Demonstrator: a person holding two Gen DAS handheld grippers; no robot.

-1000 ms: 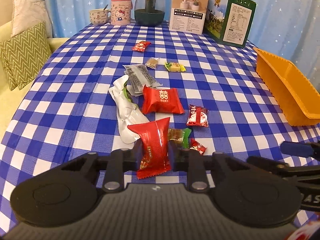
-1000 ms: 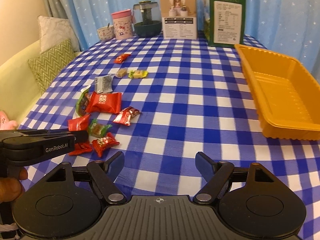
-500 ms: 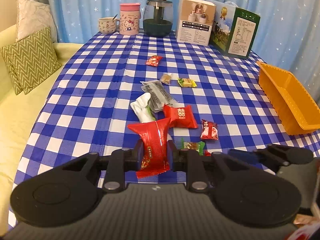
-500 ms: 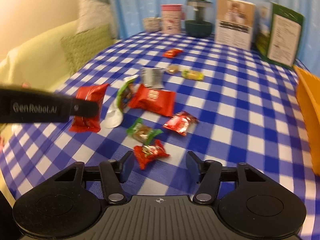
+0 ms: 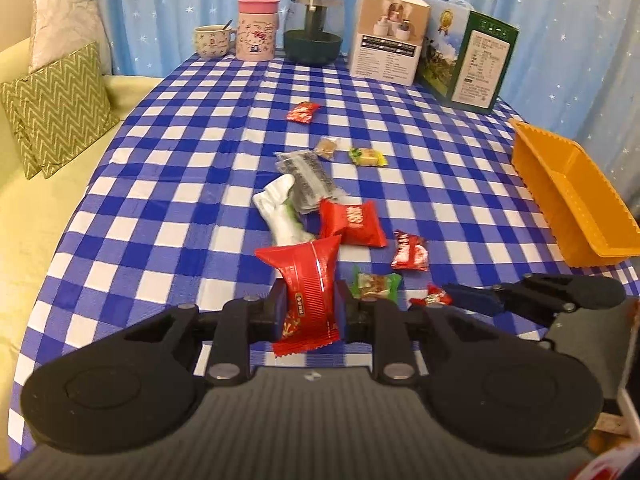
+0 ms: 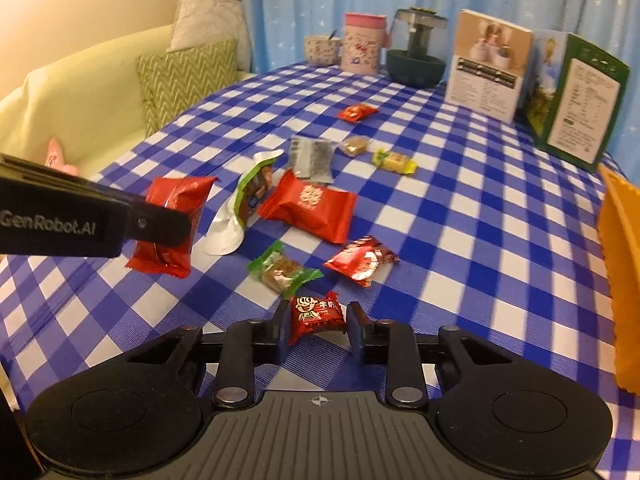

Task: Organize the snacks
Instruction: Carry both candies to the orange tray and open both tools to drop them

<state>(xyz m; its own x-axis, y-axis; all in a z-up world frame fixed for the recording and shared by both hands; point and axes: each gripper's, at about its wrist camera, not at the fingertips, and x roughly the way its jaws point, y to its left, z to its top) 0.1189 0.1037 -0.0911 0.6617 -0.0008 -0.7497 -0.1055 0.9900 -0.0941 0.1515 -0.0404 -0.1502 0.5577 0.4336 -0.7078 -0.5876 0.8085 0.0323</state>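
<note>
Already a red snack packet (image 5: 306, 288) is gripped upright in the left claw (image 5: 308, 308), while the right claw (image 6: 316, 330) has just been closing around a small red candy (image 6: 316, 314) on the table (image 6: 460, 220); the orange bin (image 6: 620, 280) is seen off to the right, nearer the right claw.

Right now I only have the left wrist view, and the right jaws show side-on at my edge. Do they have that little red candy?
Observer: Yes. The right gripper has just been closing its jaws, and they now pinch the small red candy from both sides. It has a cartoon face printed on it.
Operator: And the white packet in the middle?
Observer: From the right wrist, the white packet shows a green edge and a dark printed front.
Operator: Anything off the table?
Observer: A pink soft thing lies on the sofa beside the table.
</note>
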